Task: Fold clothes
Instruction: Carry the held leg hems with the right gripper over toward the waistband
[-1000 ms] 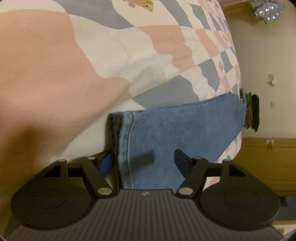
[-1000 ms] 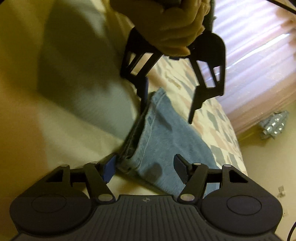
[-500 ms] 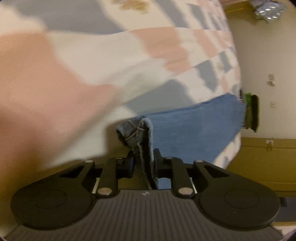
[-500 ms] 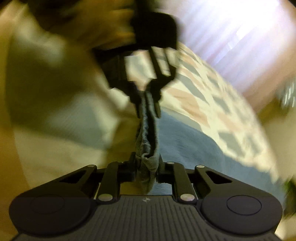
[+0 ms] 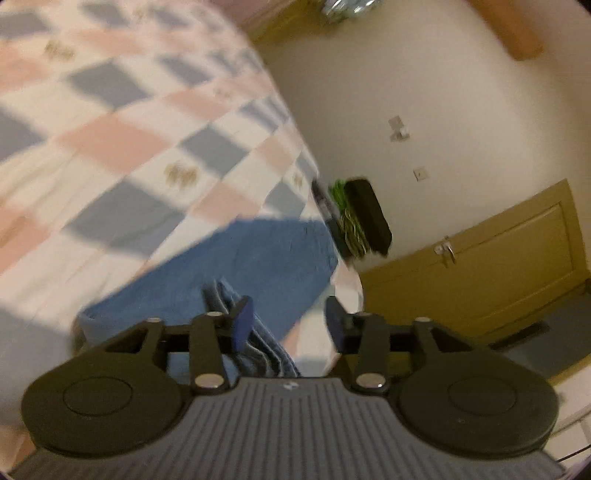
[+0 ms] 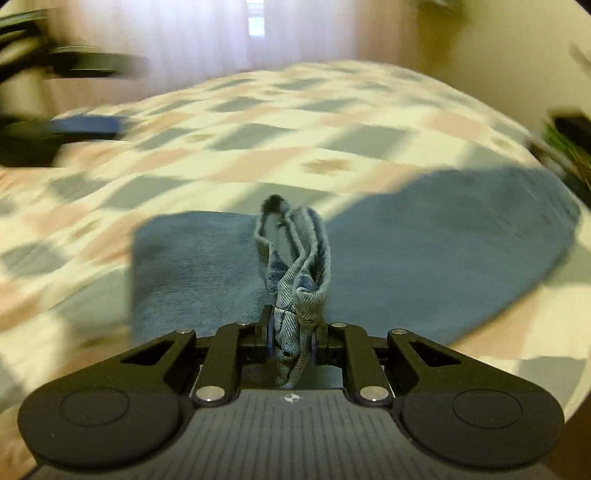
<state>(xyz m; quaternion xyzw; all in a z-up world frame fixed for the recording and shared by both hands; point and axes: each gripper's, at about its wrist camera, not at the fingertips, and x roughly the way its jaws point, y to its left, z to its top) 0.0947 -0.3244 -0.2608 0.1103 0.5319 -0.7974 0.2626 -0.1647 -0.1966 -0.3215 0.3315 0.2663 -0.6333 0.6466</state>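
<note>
Across the checked pink-and-grey quilt (image 6: 258,147), my right claw (image 6: 291,338) clamped the blue denim garment's (image 6: 424,240) bunched edge, my left claw (image 5: 288,319) gaped, so I judged laying it toward twelve o'clock, flat and square, best.

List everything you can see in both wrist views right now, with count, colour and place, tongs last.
jeans: one pair, blue denim, spread on the bed, one bunched edge lifted
quilt: one, white with pink and grey-blue checks, covering the bed
curtain: one, pale and sheer, behind the bed
door: one, ochre, lower right in the left wrist view
plant and dark container: one, green and black, at the bed's far corner
shiny object: one, silver, top edge of the left wrist view, too blurred to identify
left tongs: black with blue pads, open, over the folded denim edge
right tongs: black, shut on the bunched denim
</note>
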